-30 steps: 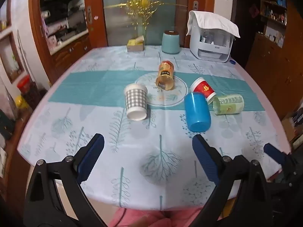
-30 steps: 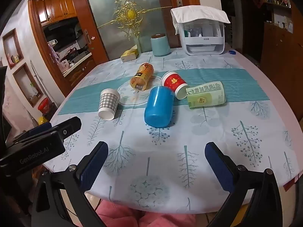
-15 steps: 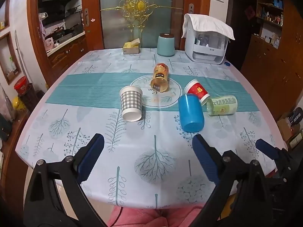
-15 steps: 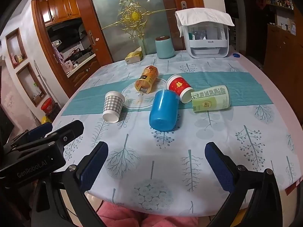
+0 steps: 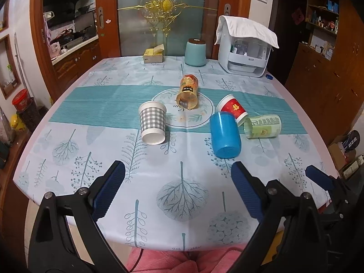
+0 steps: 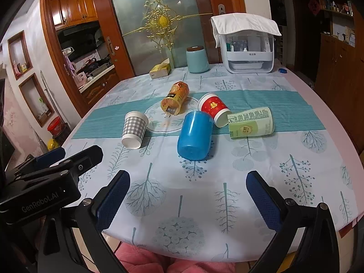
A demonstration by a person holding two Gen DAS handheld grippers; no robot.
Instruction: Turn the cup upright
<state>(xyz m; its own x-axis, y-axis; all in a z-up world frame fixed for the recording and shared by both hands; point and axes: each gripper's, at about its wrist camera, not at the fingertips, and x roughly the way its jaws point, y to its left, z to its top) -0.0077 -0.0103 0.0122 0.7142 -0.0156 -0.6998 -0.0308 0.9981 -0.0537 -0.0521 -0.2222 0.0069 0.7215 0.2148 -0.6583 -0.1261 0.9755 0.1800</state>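
Observation:
Several cups lie on their sides mid-table: a grey checked paper cup [image 5: 152, 122] [image 6: 134, 129], a blue plastic cup [image 5: 224, 134] [image 6: 195, 135], a red paper cup [image 5: 232, 108] [image 6: 213, 109], a green printed cup [image 5: 262, 126] [image 6: 251, 122] and an amber clear cup [image 5: 188, 92] [image 6: 174, 98]. My left gripper [image 5: 177, 190] is open and empty above the near table edge, well short of the cups. My right gripper [image 6: 187, 202] is open and empty, also near the front edge. The left gripper shows in the right wrist view [image 6: 59, 159].
At the table's far end stand a teal canister [image 5: 195, 52], a yellow tissue box [image 5: 153, 55] and a white appliance under a cloth [image 5: 246, 50]. A small blue cap [image 5: 269, 76] lies at the far right. Wooden cabinets flank the table [image 5: 182, 195].
Both grippers have pulled back and risen slightly, so the cups sit a little farther off. The cups have not moved. Both grippers stay open.

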